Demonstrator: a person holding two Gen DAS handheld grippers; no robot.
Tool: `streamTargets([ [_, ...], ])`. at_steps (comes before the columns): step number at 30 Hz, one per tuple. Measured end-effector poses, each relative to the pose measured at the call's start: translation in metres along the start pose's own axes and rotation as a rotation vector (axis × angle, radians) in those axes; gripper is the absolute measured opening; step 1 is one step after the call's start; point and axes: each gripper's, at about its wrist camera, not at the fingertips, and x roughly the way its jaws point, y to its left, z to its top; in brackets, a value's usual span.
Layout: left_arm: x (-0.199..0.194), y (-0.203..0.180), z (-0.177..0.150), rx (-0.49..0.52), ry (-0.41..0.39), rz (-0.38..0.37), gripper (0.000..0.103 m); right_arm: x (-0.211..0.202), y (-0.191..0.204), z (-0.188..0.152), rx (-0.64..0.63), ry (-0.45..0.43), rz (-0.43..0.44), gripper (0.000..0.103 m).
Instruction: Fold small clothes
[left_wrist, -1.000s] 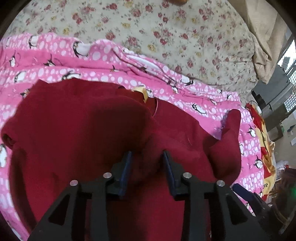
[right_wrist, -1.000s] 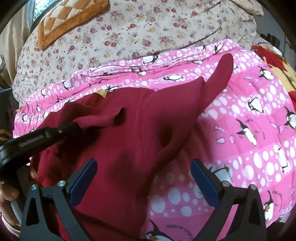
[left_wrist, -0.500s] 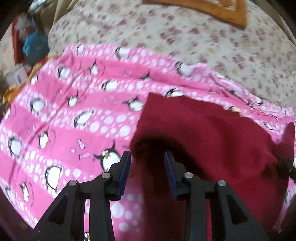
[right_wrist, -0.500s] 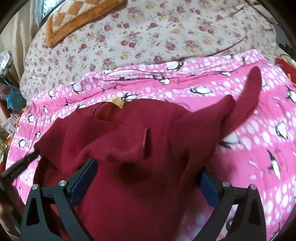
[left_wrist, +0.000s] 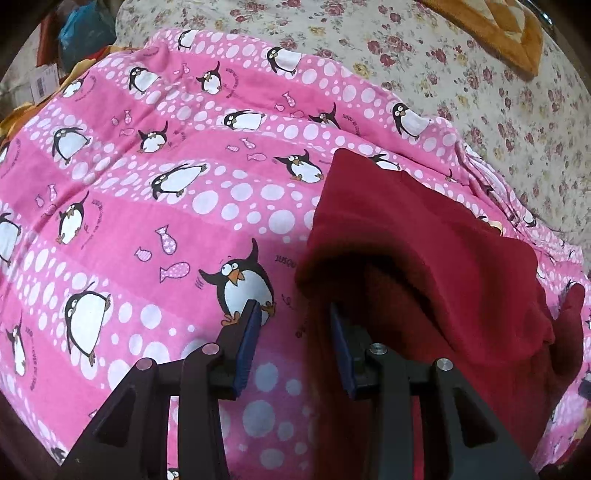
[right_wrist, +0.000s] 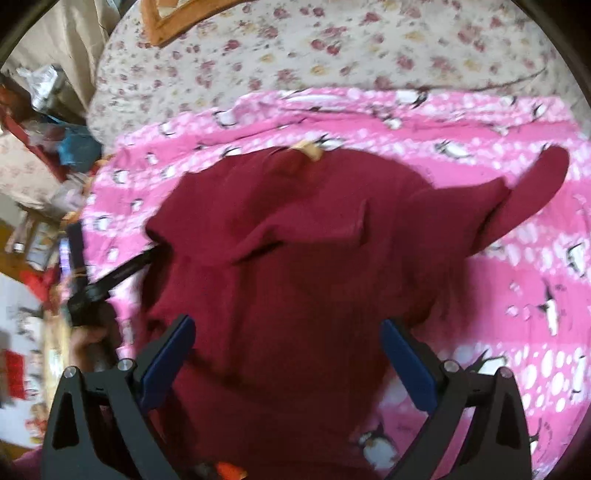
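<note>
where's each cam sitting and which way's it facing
Left wrist: on the left gripper, angled down at the pink penguin blanket and the red garment's edge; its own two fingers show.
Right wrist: on the right gripper, angled down over the garment; its wide-apart fingers show, plus the left gripper and a hand at left.
Shared: garment, blanket, floral sheet.
</note>
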Motion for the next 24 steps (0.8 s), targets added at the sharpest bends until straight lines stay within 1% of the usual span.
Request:
streamTargets([
  [2,-0.003,0.0,0.001,-0.004,-0.01,-0.008,0.017,-0.005,0.003,0.006,-0.007,-0.022,0.054,0.102],
  [4,-0.007,0.0,0.001,-0.011,-0.028,-0.022,0.017,-0.005,0.002,0.017,0.016,-0.052,0.042,0.102],
  [5,-0.011,0.0,0.002,-0.015,-0.047,-0.043,0.017,-0.004,0.0,0.023,0.02,-0.074,0.039,0.102],
  [6,-0.014,0.0,0.002,-0.016,-0.063,-0.059,0.017,0.0,0.0,0.03,-0.002,-0.099,0.021,0.102],
  [7,-0.02,0.0,0.003,-0.017,-0.091,-0.083,0.017,0.005,-0.001,0.036,-0.029,-0.126,-0.019,0.102],
  [8,-0.024,0.0,0.004,-0.016,-0.11,-0.097,0.017,0.015,-0.006,0.043,-0.046,-0.155,-0.094,0.101],
  [9,-0.029,-0.001,0.005,-0.013,-0.131,-0.115,0.017,0.029,-0.012,0.05,-0.04,-0.162,-0.209,0.099],
  [10,-0.033,-0.003,0.005,-0.006,-0.147,-0.133,0.017,0.042,-0.019,0.053,-0.033,-0.15,-0.255,0.09],
  [11,-0.035,-0.005,0.005,0.008,-0.156,-0.15,0.017,0.054,-0.026,0.056,-0.028,-0.13,-0.256,0.084],
  [12,-0.034,-0.009,0.005,0.025,-0.157,-0.159,0.017,0.072,-0.036,0.06,-0.007,-0.089,-0.246,0.077],
  [13,-0.033,-0.012,0.005,0.042,-0.152,-0.161,0.017,0.082,-0.042,0.061,0.009,-0.074,-0.25,0.069],
  [15,-0.025,-0.019,0.004,0.068,-0.124,-0.139,0.017,0.094,-0.046,0.061,-0.004,-0.077,-0.274,0.06],
  [16,-0.02,-0.02,0.005,0.073,-0.108,-0.117,0.017,0.095,-0.041,0.06,-0.032,-0.087,-0.276,0.05],
  [17,-0.013,-0.02,0.005,0.071,-0.088,-0.079,0.017,0.095,-0.037,0.06,-0.062,-0.093,-0.267,0.039],
  [18,-0.006,-0.018,0.005,0.062,-0.067,-0.04,0.017,0.094,-0.032,0.06,-0.098,-0.097,-0.265,0.019],
  [19,-0.002,-0.014,0.005,0.051,-0.053,-0.022,0.017,0.094,-0.029,0.06,-0.119,-0.106,-0.283,0.005],
  [20,0.002,-0.01,0.005,0.031,-0.038,-0.016,0.017,0.088,-0.026,0.06,-0.151,-0.127,-0.296,0.004],
  [22,0.003,-0.001,0.005,-0.014,-0.025,-0.055,0.017,0.072,-0.026,0.061,-0.157,-0.169,-0.285,0.004],
  [23,0.002,0.002,0.004,-0.028,-0.029,-0.068,0.017,0.065,-0.025,0.063,-0.158,-0.199,-0.297,0.004],
  [24,0.0,0.004,0.004,-0.028,-0.032,-0.069,0.017,0.052,-0.025,0.064,-0.155,-0.25,-0.313,0.003],
])
